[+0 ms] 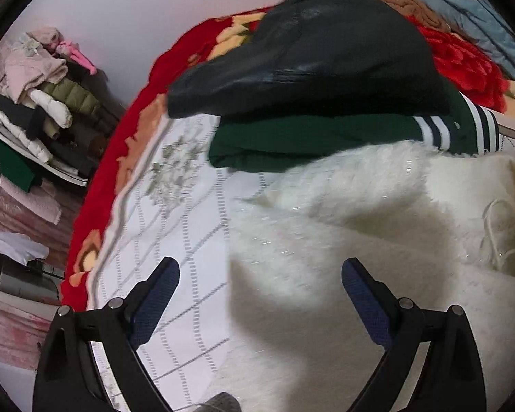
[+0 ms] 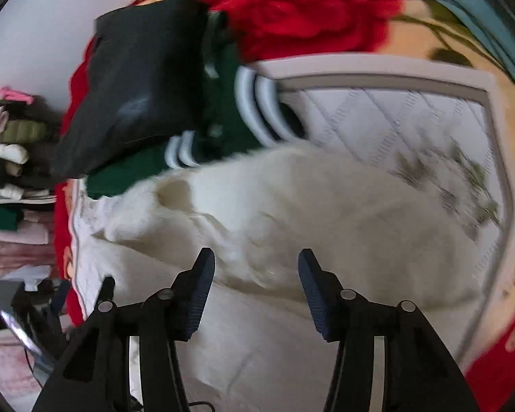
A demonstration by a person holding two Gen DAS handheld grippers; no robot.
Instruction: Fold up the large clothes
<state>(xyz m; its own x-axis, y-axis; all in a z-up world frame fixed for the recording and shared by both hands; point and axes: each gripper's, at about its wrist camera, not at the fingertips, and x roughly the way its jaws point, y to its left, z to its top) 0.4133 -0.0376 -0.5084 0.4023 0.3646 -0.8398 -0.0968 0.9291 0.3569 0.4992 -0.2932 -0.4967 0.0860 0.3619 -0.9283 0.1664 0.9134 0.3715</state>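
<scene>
Two grippers hang over the white fluffy garment (image 1: 343,213) on the quilted mat (image 1: 175,226): my left gripper (image 1: 261,274) spread wide, my right gripper (image 2: 256,261) spread too, both empty. I judge I'm between folds; next I need an edge to pinch, clear of the folded green jacket (image 1: 292,140).

One fluffy white garment (image 1: 343,240) on the bed, one green striped-cuff jacket (image 1: 292,140), one black garment (image 1: 309,55) on top, two grippers — left (image 1: 260,276), right (image 2: 256,262).
</scene>
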